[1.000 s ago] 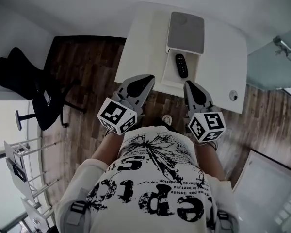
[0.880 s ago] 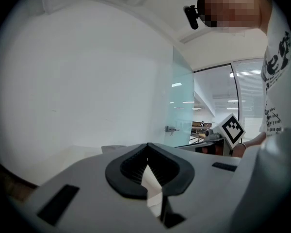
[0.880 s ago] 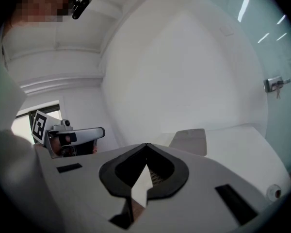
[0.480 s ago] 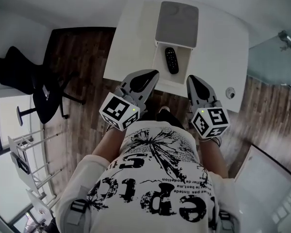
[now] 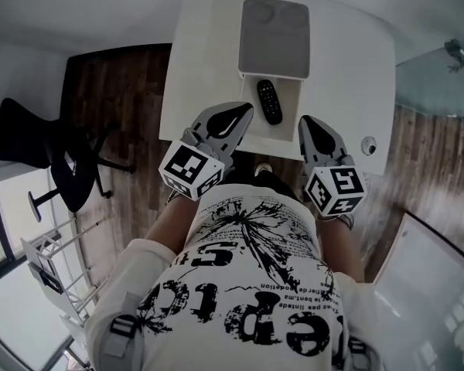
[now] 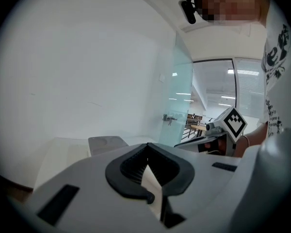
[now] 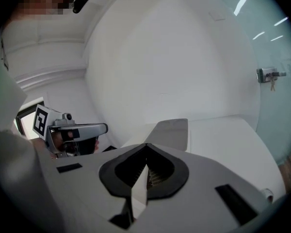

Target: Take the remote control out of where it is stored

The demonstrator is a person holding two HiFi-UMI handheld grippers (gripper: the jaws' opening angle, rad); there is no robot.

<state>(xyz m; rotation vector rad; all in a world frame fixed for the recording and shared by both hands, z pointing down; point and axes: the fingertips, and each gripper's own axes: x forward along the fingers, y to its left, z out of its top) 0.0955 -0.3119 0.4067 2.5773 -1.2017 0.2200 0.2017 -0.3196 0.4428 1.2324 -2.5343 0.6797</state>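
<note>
Both tools are clenched on nothing. The left gripper (image 6: 146, 145) is seen with its jaws pressed together at the tips, and the right gripper (image 7: 146, 144) is shown the same way, with no object caught between its jaws.

The remote control (image 5: 268, 101) is found lying flat in an open white compartment (image 5: 292, 99) on the white table (image 5: 193, 68). It sits just ahead of the left gripper's tips and a little to their right, and ahead and to the left of the right gripper's tips. It is touched by neither tool. Beyond the compartment, farther from both tools, a grey lid (image 5: 274, 37) is set against the compartment's far edge. In the two gripper views the remote is hidden behind the jaws, and only the grey lid is made out past them.

The grippers are held side by side with a gap between them, both pointed toward the table, and each is caught in the other's view. A small round fitting (image 5: 369, 147) is seen on the table to the right of the right gripper. A black office chair (image 5: 19, 139) is placed on the wood floor (image 5: 124, 83) well off to the left of the left gripper.
</note>
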